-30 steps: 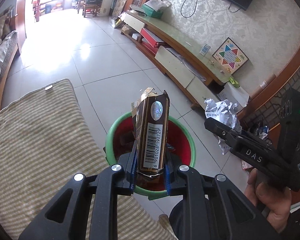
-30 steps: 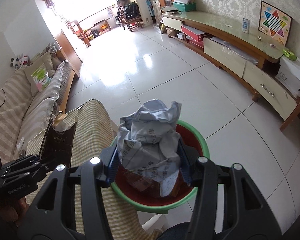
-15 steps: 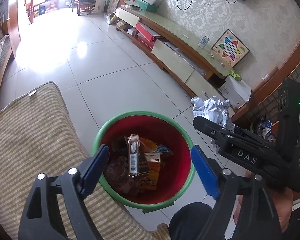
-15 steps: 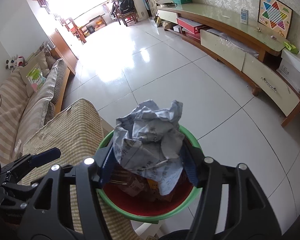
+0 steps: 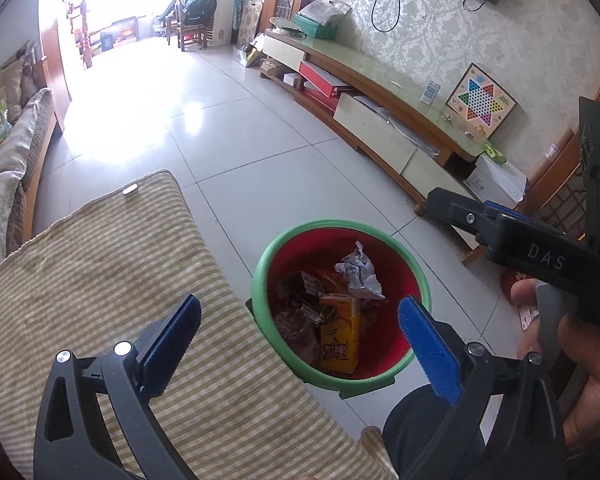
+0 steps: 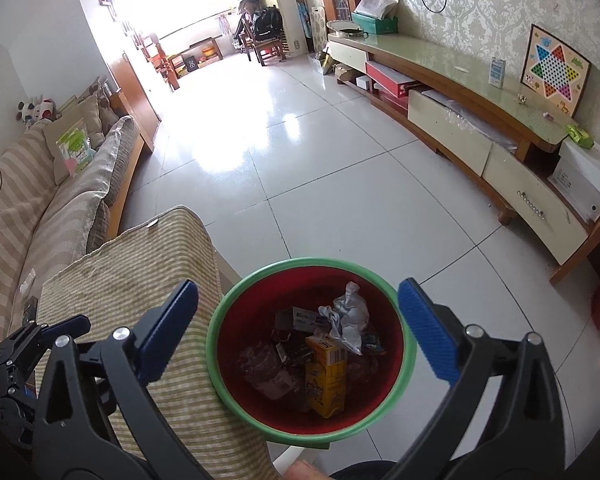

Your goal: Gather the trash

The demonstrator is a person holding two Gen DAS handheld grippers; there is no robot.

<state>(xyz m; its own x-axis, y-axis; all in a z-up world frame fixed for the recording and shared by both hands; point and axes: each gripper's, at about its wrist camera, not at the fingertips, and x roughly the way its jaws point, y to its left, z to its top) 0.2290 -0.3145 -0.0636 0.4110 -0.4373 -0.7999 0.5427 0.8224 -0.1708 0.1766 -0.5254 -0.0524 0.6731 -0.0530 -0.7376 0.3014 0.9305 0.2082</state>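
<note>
A red bin with a green rim (image 5: 336,227) (image 6: 300,264) stands on the floor beside a striped cushion. Inside lie a crumpled grey paper ball (image 5: 358,270) (image 6: 346,318), a yellow carton (image 5: 338,338) (image 6: 326,376), a brown packet (image 5: 306,284) and other wrappers. My left gripper (image 5: 300,322) hangs above the bin, its jaws still opening with nothing between them. My right gripper (image 6: 298,316) also hovers over the bin, jaws opening and empty; in the left wrist view it shows at the right as the right gripper (image 5: 476,210), held by a hand (image 5: 580,360).
The striped cushion (image 5: 100,280) (image 6: 132,280) borders the bin on the left. A sofa (image 6: 40,184) runs along the left wall. A long low TV cabinet (image 6: 480,120) with a checkers board (image 6: 556,70) lines the right wall. Shiny tiled floor (image 6: 320,160) stretches ahead.
Both grippers opened wide. The brown packet dropped from the left gripper into the bin, then the crumpled paper ball dropped from the right gripper into the bin.
</note>
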